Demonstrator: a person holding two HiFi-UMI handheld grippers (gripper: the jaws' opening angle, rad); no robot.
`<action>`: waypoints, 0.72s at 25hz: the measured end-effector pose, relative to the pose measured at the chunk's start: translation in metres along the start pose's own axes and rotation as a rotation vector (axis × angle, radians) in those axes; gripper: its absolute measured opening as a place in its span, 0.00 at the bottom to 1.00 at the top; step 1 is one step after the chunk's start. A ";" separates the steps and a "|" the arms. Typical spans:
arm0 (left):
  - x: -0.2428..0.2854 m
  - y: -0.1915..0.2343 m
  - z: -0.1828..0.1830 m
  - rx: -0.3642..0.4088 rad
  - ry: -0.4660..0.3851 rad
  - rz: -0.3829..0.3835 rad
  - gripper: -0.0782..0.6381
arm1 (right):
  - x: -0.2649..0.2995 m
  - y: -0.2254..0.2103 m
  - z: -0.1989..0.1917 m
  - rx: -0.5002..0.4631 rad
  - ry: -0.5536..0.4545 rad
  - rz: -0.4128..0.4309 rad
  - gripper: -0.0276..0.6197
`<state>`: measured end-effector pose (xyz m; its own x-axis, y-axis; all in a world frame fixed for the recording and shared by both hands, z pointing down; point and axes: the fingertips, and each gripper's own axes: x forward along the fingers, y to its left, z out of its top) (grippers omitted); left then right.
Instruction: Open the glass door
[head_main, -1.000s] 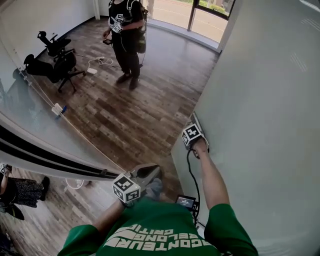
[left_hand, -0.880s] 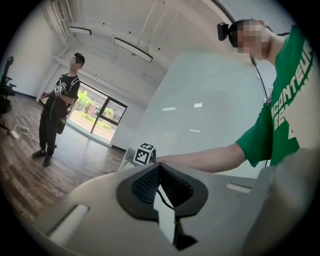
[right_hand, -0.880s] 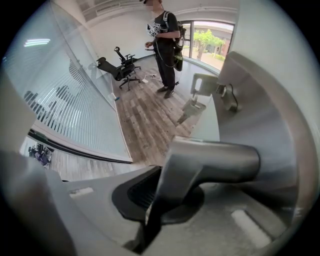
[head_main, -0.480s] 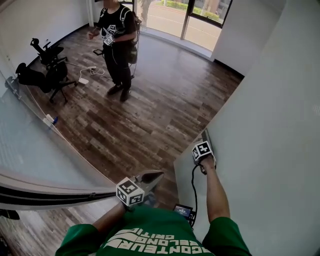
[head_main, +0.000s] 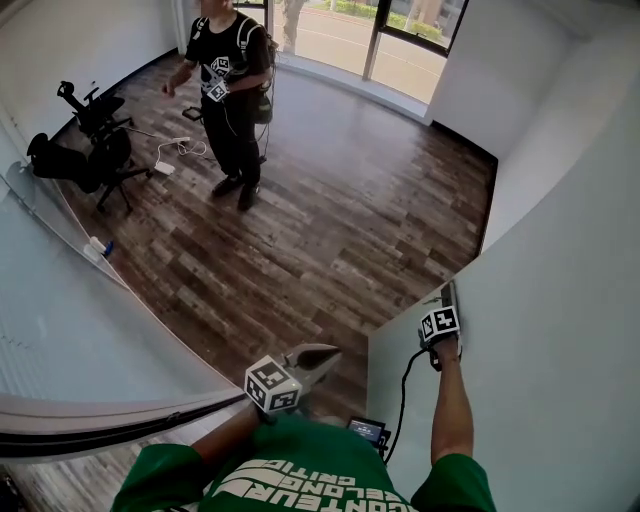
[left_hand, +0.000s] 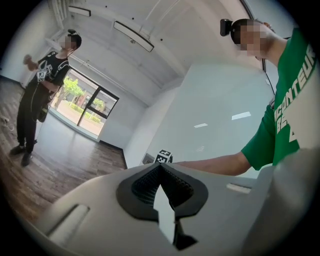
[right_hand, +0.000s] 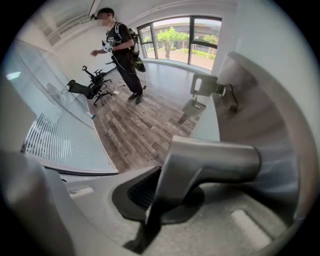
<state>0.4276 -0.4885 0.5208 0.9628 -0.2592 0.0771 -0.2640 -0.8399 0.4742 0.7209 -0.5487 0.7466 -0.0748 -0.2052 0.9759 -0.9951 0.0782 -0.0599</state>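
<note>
Left gripper: one, nearest to us, held level in front of the green shirt. Its jaws are together with nothing between them.
Right gripper: one, at the end of the outstretched right arm and pointing steeply down. Its jaws are clamped across the door handle.
Door handle: one grey metal lever, fixed close to the free edge of the glass door. Its long axis runs level along the door face, crosswise to the jaws that pinch it from above.
Glass door: one frosted leaf filling the right side of the head view. It stands at a wide angle with the doorway bare ahead of us, so we judge it largely open.
Deciding relation: the handle already sits inside the right gripper's jaws and the leaf lies to that gripper's right. The left gripper is well apart from both. We judge that any further swing falls to the right hand, travelling with the free edge.
Glass partition: one, frosted, along the left edge of the floor.
Wooden floor: dark planks reaching from the doorway to the windows.
Power strip: one, white and cabled, just beside the chairs.
Office chairs: two as far as we can tell, black, at the floor's far-left corner.
Standing person: one, near the floor's far edge.
Windows: a glazed run along that far edge.
</note>
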 end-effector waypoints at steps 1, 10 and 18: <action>0.005 0.001 0.000 0.002 0.010 -0.003 0.13 | -0.001 -0.011 0.000 0.014 -0.001 -0.004 0.03; 0.049 0.012 0.008 0.000 0.029 0.027 0.13 | -0.010 -0.104 -0.019 0.141 -0.007 -0.026 0.03; 0.109 0.000 0.021 0.017 0.014 0.018 0.13 | -0.016 -0.179 -0.039 0.240 -0.012 -0.041 0.03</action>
<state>0.5313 -0.5267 0.5112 0.9586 -0.2675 0.0977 -0.2820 -0.8433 0.4574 0.9032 -0.5210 0.7501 -0.0332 -0.2147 0.9761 -0.9840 -0.1639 -0.0695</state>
